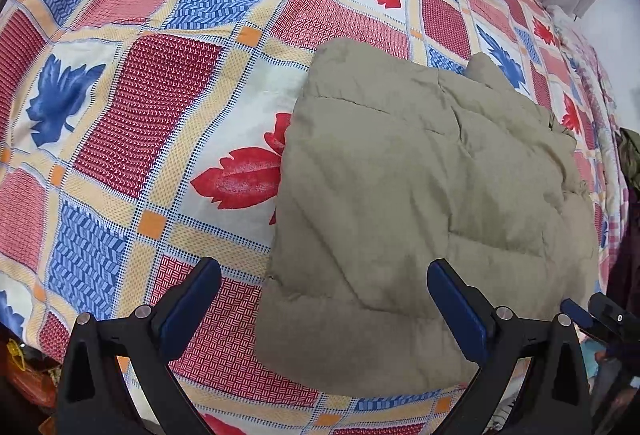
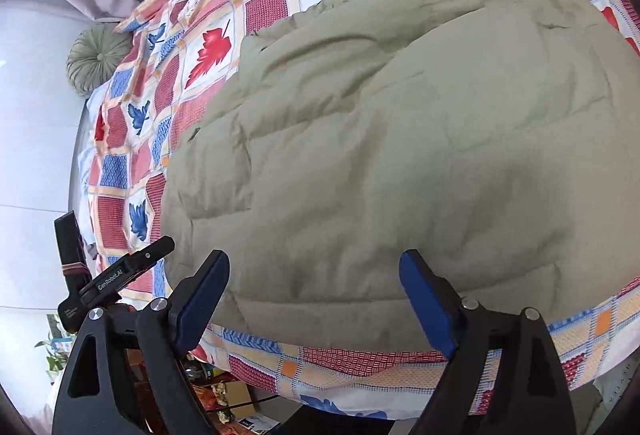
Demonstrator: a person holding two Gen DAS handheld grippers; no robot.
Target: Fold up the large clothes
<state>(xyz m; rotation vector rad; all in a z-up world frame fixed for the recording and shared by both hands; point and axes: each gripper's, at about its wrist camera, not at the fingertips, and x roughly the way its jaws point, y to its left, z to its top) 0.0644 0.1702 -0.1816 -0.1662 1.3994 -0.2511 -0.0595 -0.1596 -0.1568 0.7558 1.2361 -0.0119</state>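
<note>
Open bedspread [image 1: 132, 107] left of jacket [image 1: 420, 195] (unobstructed)

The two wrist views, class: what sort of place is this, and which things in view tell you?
Most likely a bedroom. A leaf-patterned bedspread covers a wide bed, a folded olive padded coat lies on it, and a round pleated cushion sits at its far end.

Olive-khaki quilted puffer coat [image 1: 420, 203] [image 2: 400, 139], folded into rough rectangular bundle, lying flat on patterned bedspread near bed's front edge.
</note>
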